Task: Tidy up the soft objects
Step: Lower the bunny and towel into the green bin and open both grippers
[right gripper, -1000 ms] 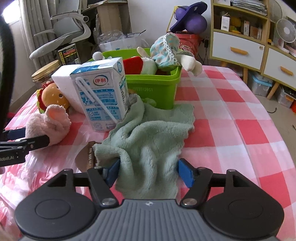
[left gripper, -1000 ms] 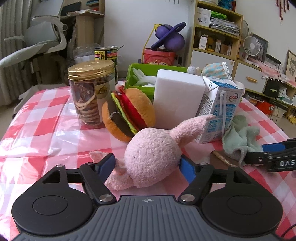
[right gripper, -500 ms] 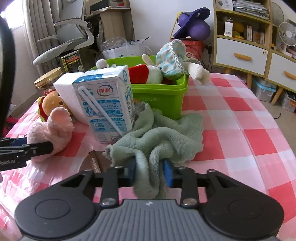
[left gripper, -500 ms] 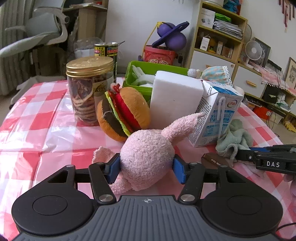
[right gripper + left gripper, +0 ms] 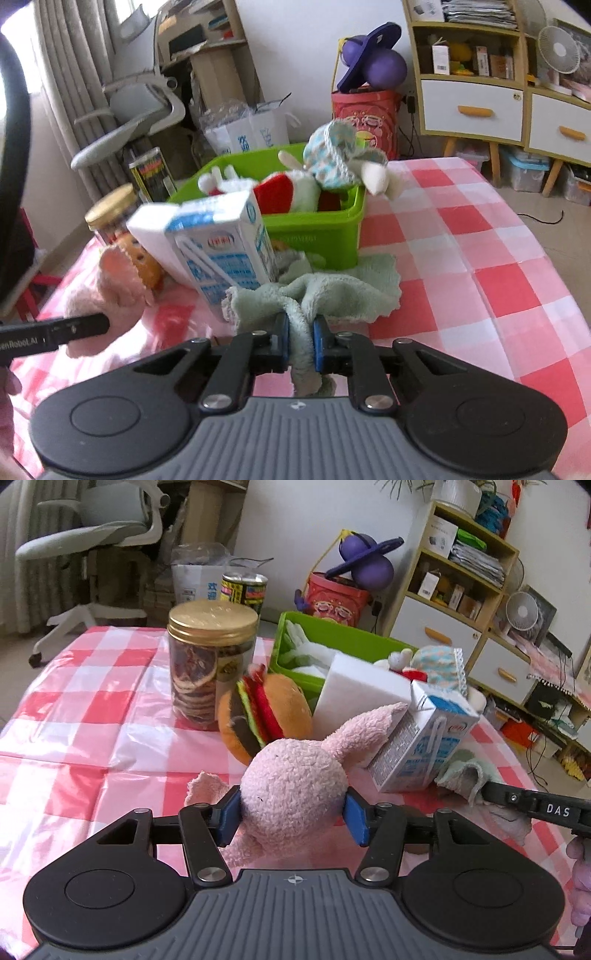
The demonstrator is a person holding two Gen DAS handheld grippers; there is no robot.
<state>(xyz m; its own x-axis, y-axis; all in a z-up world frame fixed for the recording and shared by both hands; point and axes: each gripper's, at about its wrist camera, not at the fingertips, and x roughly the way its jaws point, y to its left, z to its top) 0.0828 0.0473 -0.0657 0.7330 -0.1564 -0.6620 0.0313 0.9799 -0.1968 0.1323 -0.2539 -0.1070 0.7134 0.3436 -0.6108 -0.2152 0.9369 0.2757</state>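
My left gripper [image 5: 292, 819] is shut on a pink plush rabbit [image 5: 295, 786] and holds it just above the checked tablecloth; the rabbit also shows in the right wrist view [image 5: 107, 291]. My right gripper [image 5: 301, 341] is shut on a bunched green cloth [image 5: 321, 295], lifted at the front of a milk carton [image 5: 225, 254]. The cloth shows in the left wrist view [image 5: 465, 771]. A plush burger [image 5: 266, 716] lies behind the rabbit. A green bin [image 5: 317, 232] holds several soft toys.
A gold-lidded jar [image 5: 210, 664] stands left of the burger. A white foam block [image 5: 354, 690] and the milk carton [image 5: 421, 749] stand in front of the green bin [image 5: 332, 635]. A can [image 5: 243, 590] is behind the jar.
Both grippers closed: the left on the pink rabbit, the right on the green cloth, bunching it. Both have since lifted slightly with their objects.
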